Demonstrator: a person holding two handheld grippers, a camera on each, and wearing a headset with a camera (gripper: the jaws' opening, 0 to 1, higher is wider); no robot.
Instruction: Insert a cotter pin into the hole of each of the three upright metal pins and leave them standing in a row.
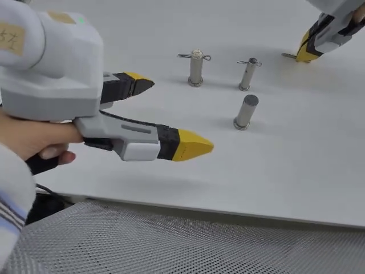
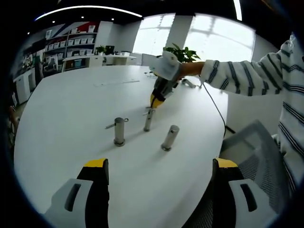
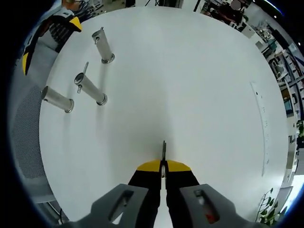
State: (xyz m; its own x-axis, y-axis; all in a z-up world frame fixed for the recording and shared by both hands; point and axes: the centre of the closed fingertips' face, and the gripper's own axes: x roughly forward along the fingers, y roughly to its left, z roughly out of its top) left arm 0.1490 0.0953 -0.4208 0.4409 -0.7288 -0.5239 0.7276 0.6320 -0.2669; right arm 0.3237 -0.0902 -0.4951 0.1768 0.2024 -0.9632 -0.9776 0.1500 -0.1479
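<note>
Three upright metal pins stand on the white table [image 1: 296,171]. The left pin [image 1: 195,68] [image 2: 119,130] [image 3: 103,45] and the middle pin [image 1: 247,74] [image 2: 149,118] [image 3: 89,88] each carry a cotter pin through the top. The nearer third pin [image 1: 246,111] [image 2: 169,137] [image 3: 57,97] is bare. My left gripper [image 1: 171,114] [image 2: 160,164] hovers open to the left of the pins, with nothing between its jaws. My right gripper [image 1: 308,54] [image 3: 164,167] is at the far right, tips down at the table, shut on a thin cotter pin [image 1: 288,55] [image 3: 164,151].
A grey mesh chair back [image 1: 171,240] lies below the table's near edge. A striped sleeve [image 2: 247,76] reaches in behind the right gripper [image 2: 159,97]. Open table surface surrounds the pins.
</note>
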